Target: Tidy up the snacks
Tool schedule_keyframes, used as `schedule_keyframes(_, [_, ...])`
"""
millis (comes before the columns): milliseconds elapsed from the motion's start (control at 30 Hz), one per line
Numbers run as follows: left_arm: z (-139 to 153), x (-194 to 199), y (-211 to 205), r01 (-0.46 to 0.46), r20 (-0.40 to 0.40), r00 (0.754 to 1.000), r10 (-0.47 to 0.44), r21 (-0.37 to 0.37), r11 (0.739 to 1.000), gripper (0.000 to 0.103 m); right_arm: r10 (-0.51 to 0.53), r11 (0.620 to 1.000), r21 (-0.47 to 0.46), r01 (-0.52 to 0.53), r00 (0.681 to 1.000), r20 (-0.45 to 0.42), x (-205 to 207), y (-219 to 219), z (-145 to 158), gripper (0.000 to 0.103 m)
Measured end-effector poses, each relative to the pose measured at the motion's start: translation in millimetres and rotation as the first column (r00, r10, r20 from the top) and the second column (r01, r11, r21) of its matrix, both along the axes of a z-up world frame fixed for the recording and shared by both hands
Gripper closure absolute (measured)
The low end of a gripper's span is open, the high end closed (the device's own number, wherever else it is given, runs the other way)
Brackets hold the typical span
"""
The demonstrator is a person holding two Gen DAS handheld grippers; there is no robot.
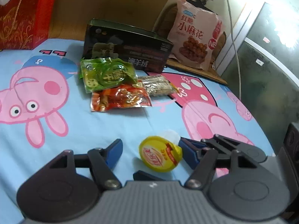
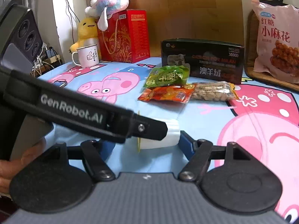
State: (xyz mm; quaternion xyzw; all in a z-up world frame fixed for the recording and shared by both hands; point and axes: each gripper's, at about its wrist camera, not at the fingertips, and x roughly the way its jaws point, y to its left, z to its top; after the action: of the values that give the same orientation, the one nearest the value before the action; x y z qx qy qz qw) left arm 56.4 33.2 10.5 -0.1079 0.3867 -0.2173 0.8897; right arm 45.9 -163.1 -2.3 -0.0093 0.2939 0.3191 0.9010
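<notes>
A small white cup with a yellow lid [image 1: 160,155] lies on its side on the cartoon-pig sheet [image 1: 84,123]. My left gripper [image 1: 151,150] straddles the cup, jaws open; the lid's rim is at the right pad and a gap shows at the left pad. In the right wrist view the cup [image 2: 164,136] shows edge-on between the open jaws of my right gripper [image 2: 147,146]. A black finger of the left gripper [image 2: 149,128] crosses in front of it. Farther back lie a green packet [image 1: 106,74], a red packet [image 1: 119,98] and a clear nut-bar packet [image 1: 158,85].
A dark box [image 2: 203,59] stands behind the packets, with a pink snack bag [image 2: 276,39] leaning at the right on a brown mat. At the back left are a red gift box [image 2: 125,35], a white mug [image 2: 86,57] and plush toys [image 2: 110,0]. A hand [image 2: 11,166] shows at the lower left.
</notes>
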Motion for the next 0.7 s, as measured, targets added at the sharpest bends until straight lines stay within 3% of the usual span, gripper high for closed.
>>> schedule_keyframes(367, [2.5,-10.8,-16.8,-0.029,0.019,0.999,0.027,0.089,0.996,0.036,-0.04,0.999,-0.009,0.04,0.999,0.011,-6.6,-2.5,0.1,0.027])
schedule_keyframes(700, [3.5,-16.0,-21.1,-0.044,0.018,0.999,0.042,0.122,0.992,0.036,-0.068,0.998,0.003,0.068,0.998,0.009,-9.3,-6.7,0.1,0.027])
